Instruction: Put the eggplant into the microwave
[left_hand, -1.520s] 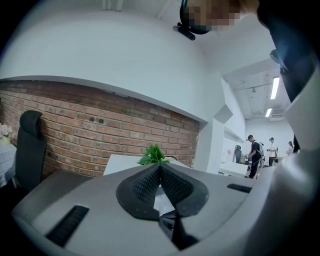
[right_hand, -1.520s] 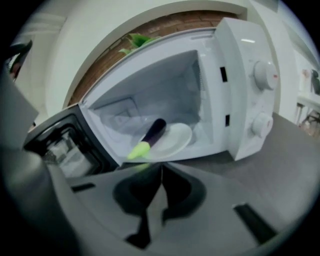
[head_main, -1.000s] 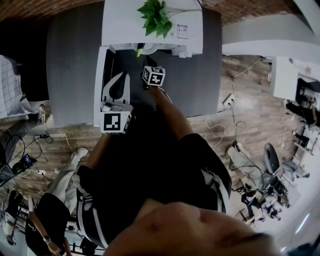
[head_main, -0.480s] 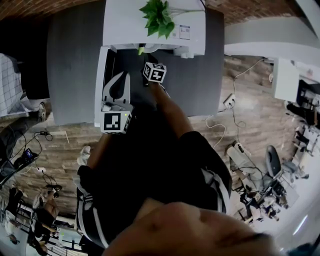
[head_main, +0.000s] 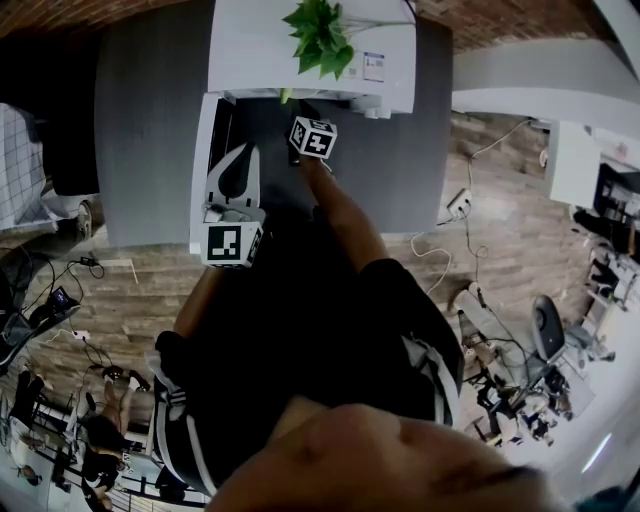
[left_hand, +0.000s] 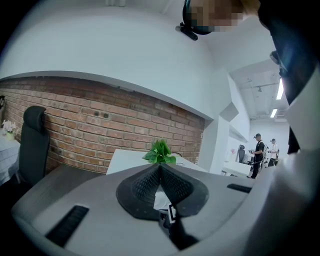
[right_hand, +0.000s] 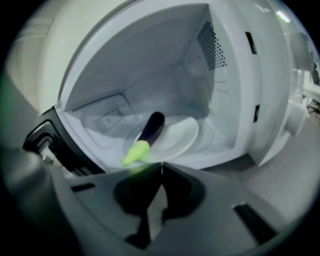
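Note:
The white microwave (head_main: 300, 50) stands open at the back of the grey table, its door (head_main: 203, 170) swung out to the left. In the right gripper view the eggplant (right_hand: 150, 130), dark purple with a light green stem, lies on the white turntable plate (right_hand: 180, 137) inside the cavity (right_hand: 150, 55). My right gripper (right_hand: 161, 167) sits just in front of the opening, shut and empty, close to the stem end without touching it. From the head view the right gripper (head_main: 300, 115) is at the microwave's mouth. My left gripper (head_main: 246, 150) hangs beside the door, shut with nothing in it (left_hand: 160, 166).
A green plant (head_main: 320, 35) stands on top of the microwave. The grey table (head_main: 150, 150) reaches left of the door. A black office chair (left_hand: 35, 145) stands by the brick wall. Cables and a power strip (head_main: 458, 205) lie on the wood floor at right.
My right gripper has edged a little nearer to the microwave opening. The left gripper has stayed where it was, and both stay shut.

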